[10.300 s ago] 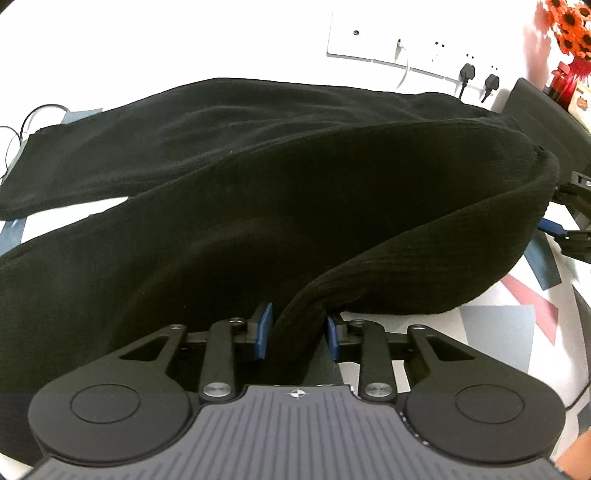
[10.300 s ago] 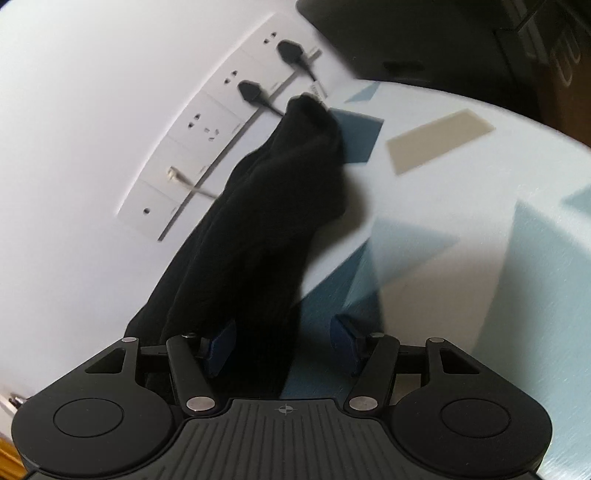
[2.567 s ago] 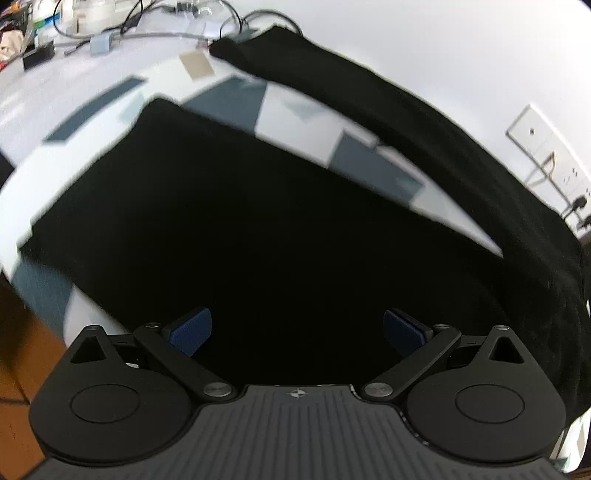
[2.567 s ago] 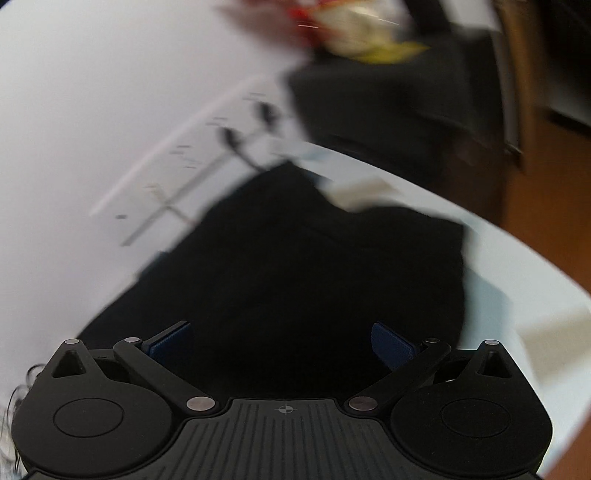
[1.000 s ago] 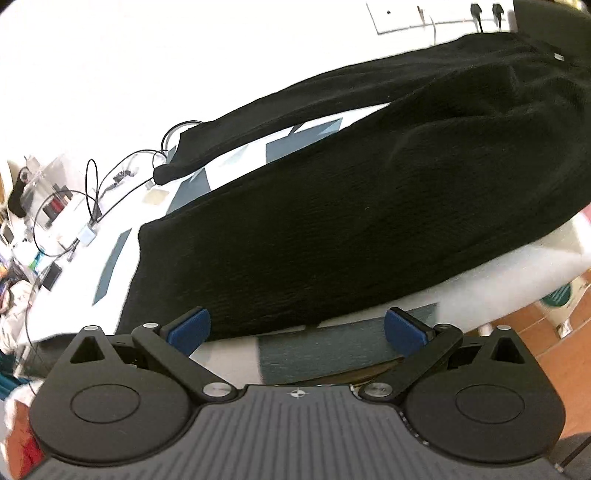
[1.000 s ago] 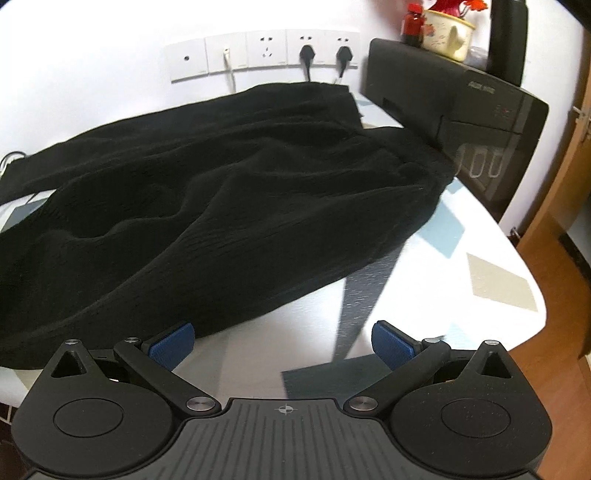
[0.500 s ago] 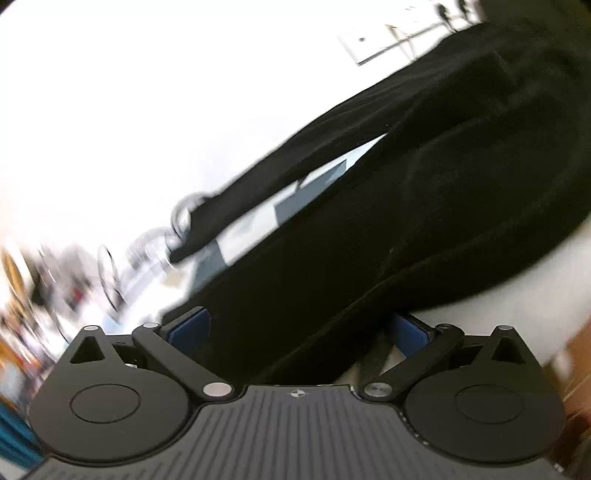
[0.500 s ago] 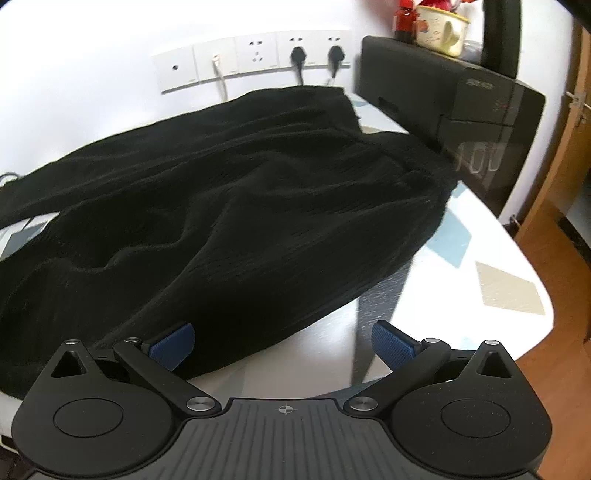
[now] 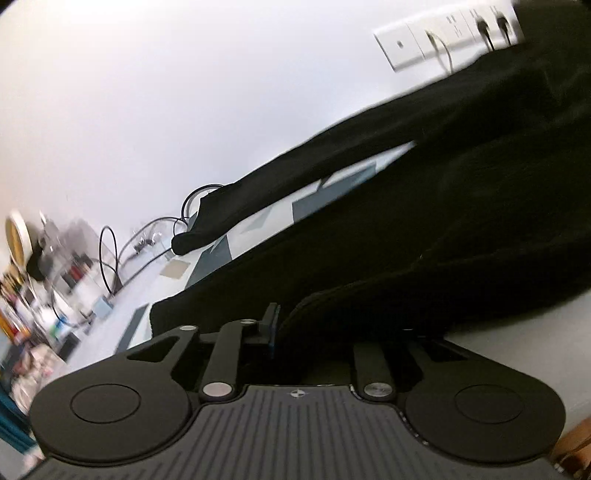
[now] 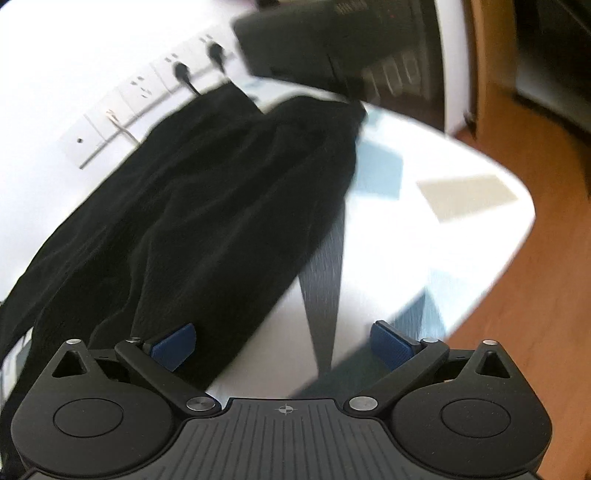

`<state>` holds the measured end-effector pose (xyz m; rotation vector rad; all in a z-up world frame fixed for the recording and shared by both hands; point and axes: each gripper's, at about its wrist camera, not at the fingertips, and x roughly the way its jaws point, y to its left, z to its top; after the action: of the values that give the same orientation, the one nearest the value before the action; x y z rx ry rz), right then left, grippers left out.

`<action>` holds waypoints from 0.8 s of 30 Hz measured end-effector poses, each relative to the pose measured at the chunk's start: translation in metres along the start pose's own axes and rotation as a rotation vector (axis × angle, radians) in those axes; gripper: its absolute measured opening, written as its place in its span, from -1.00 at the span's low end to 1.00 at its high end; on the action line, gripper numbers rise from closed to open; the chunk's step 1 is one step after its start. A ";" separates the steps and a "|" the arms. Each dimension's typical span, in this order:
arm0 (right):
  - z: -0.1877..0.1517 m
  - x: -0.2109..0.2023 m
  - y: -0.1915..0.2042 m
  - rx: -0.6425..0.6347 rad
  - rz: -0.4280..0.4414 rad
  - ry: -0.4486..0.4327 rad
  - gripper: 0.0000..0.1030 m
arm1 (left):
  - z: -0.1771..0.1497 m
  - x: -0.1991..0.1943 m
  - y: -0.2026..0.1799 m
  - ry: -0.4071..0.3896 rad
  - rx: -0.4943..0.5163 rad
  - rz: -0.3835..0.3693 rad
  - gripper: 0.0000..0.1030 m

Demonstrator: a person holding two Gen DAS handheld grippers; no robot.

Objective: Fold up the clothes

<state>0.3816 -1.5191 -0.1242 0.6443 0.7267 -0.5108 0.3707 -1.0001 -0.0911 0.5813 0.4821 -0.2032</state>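
We see our left gripper [image 9: 295, 328] at six o'clock, its jaws closing on the near hem of the black garment [image 9: 424, 229], which runs up toward two o'clock. Its sleeve [image 9: 295, 177] stretches toward nine o'clock over the patterned table [image 9: 258, 221]. Wall sockets [image 9: 443, 33] sit at one o'clock.

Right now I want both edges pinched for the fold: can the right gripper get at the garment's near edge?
Probably yes. The right gripper has its jaws wide, just starting to close, with the black garment edge already beside its left finger and only bare table ahead. Nothing blocks it.
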 end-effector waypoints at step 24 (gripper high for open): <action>0.044 0.032 -0.057 0.394 0.224 -0.216 -0.73 | 0.050 -0.081 0.080 -0.079 -0.382 -0.028 -0.75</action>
<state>0.3859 -1.5954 -0.1430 1.0084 0.3437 -0.5103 0.3448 -0.9590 0.0233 0.1923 0.4388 -0.1548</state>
